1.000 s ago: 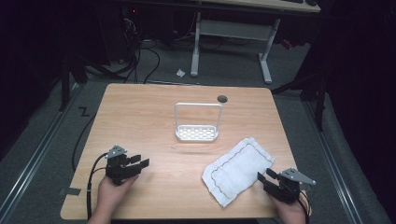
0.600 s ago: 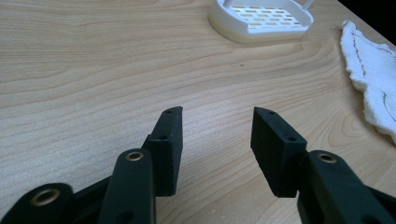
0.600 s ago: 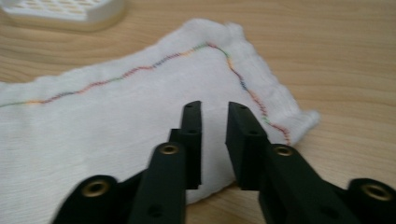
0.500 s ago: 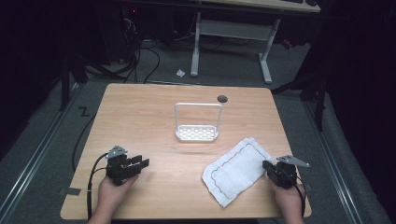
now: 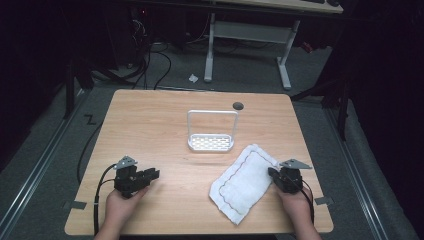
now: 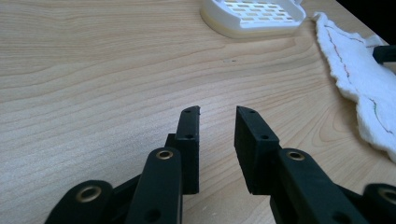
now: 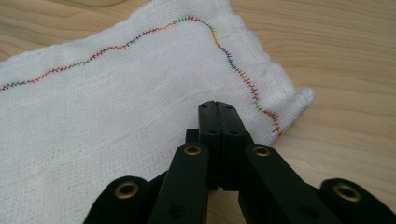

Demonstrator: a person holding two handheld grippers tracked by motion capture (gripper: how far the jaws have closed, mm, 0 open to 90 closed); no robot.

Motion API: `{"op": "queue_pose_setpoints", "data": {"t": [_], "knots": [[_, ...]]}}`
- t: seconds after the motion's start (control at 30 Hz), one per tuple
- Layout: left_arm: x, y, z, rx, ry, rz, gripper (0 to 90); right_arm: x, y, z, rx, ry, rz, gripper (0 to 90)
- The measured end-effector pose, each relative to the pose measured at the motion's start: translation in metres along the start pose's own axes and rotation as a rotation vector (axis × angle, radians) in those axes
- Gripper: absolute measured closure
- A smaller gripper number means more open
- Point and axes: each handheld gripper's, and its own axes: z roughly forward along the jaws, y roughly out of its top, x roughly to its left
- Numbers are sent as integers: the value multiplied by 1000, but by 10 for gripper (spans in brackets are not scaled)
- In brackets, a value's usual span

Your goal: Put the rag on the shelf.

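right gripper (image 7: 218, 106): jaws pressed together over the near right edge of the white cloth (image 7: 116, 93); I can't tell if any fabric is pinched between them or if they just rest on it.
cloth: lies flat and spread on the wooden table (image 5: 150, 120), just in front and right of the white rack (image 5: 212, 131), one corner close to the rack base. The coloured zigzag stitching along the border is visible, with no fold in it.
left gripper (image 6: 217, 112): jaws spread, nothing between them, over bare table well left of the cloth and pointing toward it.
rack: white slotted base with an upright wire handle, behind the cloth, nothing on it.
progress: early, by my read. Cloth not lifted, folded or hung; at most one edge is contacted.
left to do: confirm right-side grip, bring the left gripper to the opposite edge, then the actual handling of the cloth.
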Motion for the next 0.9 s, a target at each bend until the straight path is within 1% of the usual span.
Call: {"op": "queue_pose_setpoints", "data": {"t": [0.07,0.13,0.17,0.2,0.23,0.27,0.3,0.33,0.37,0.43,0.5,0.57,0.63,0.67,0.7,0.73,0.83,0.87,0.9], "knots": [[-1,0,1,1,-3,0,736,7,3,4,-3,15,-20,900],[-6,-1,6,15,-39,-3,780,13,5,6,0,23,-41,900],[-6,-1,6,15,-39,-3,791,16,5,7,2,26,-46,900],[-17,0,14,25,-67,13,809,19,6,7,0,28,-54,900],[-25,2,19,23,-76,33,821,21,6,8,1,31,-64,900],[-25,2,19,23,-76,33,835,23,6,8,1,34,-68,900],[-42,8,32,14,-122,62,848,25,6,8,3,37,-73,900],[-42,8,32,14,-122,62,871,26,6,8,2,40,-77,900],[-51,12,39,24,-141,88,896,27,6,8,1,43,-80,900],[-67,18,54,38,-182,122,899,30,6,8,2,44,-84,900],[-83,23,70,67,-202,159,899,31,6,8,3,45,-84,900],[-98,25,85,96,-228,193,899,32,5,8,-3,52,-90,900],[-107,23,97,133,-256,211,899,32,4,8,-5,57,-87,900],[-112,18,104,179,-272,234,900,32,4,7,-3,65,-81,900],[-112,18,104,179,-272,234,900,33,4,7,-2,66,-83,900],[-113,12,106,218,-267,246,900,33,3,7,-5,68,-90,900],[-112,8,102,220,-273,235,900,36,3,7,-4,75,-94,900],[-112,4,94,226,-263,248,900,39,3,7,-4,85,-98,900],[-112,2,90,231,-263,250,900,42,3,7,-2,96,-104,900]]}}
